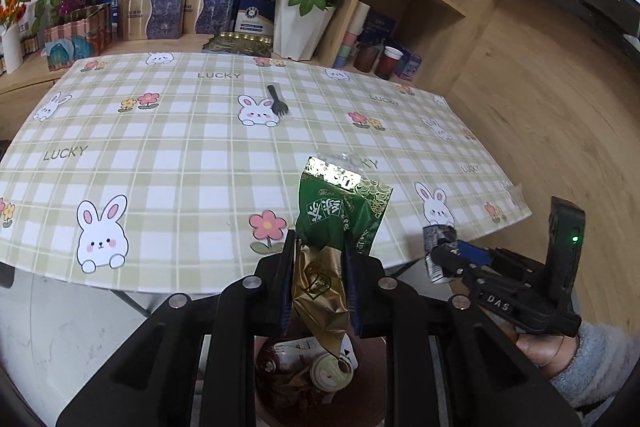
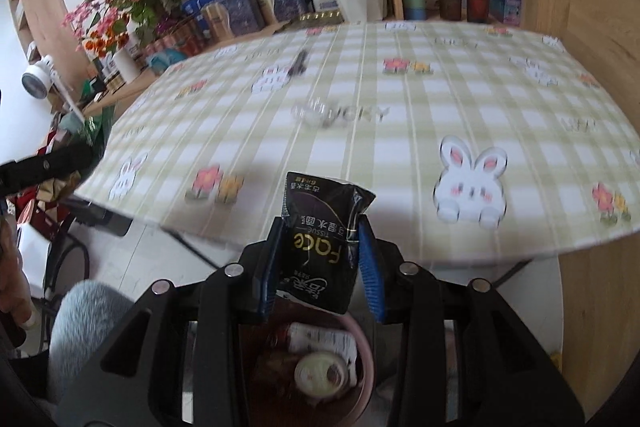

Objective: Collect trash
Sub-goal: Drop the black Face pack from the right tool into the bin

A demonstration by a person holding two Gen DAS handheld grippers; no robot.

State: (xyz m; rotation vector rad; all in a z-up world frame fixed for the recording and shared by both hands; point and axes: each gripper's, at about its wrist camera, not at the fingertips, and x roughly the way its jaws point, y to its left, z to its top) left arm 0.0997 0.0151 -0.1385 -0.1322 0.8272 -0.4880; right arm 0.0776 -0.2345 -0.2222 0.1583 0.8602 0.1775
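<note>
Right now my left claw [image 1: 320, 255] is pinching a green and gold wrapper [image 1: 340, 215] between its blue pads, the green end sticking up past the table's near edge and the crumpled gold end hanging down over the trash bin [image 1: 370, 351]. My right claw [image 2: 320, 247] is clamped on a black tissue packet [image 2: 320, 247], held just off the near edge of the table [image 2: 400, 155] and above the same bin [image 2: 366, 347], where a can lid [image 2: 322, 371] and other scraps already lie. Out on the checked tablecloth [image 1: 160, 155], a black plastic fork [image 1: 278, 101] rests toward the far edge beside a printed rabbit, and a bit of clear plastic [image 2: 316, 113] sits near the middle over a "LUCKY" print. In the left view my right claw [image 1: 444, 253] shows at the table's near right corner with the packet [image 1: 436, 247] in its grip.
</note>
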